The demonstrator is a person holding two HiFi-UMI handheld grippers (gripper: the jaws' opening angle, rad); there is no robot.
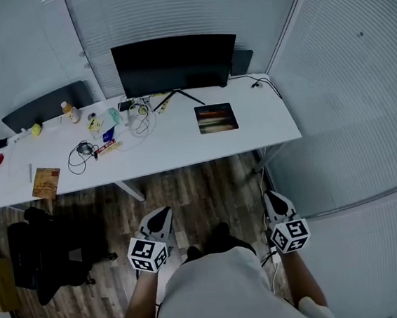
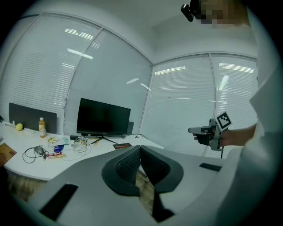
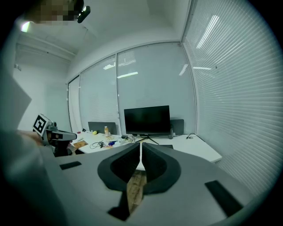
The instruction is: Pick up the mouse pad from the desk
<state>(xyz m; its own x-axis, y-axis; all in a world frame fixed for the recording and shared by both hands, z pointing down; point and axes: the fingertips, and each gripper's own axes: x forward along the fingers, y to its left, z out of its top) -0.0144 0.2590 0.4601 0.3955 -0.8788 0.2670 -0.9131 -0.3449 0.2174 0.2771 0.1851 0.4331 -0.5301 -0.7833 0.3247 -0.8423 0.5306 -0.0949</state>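
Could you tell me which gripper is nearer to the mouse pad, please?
Right, narrowly. The right gripper hangs over the floor, short of the desk, just right of the mouse pad; the left gripper is farther left.

Head view looks steeply down on the desk (image 1: 176,146); both gripper views face it from afar.

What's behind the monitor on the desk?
Past the right edge of the monitor, a dark upright object shows, window blinds beyond. Anything directly behind the screen is covered.
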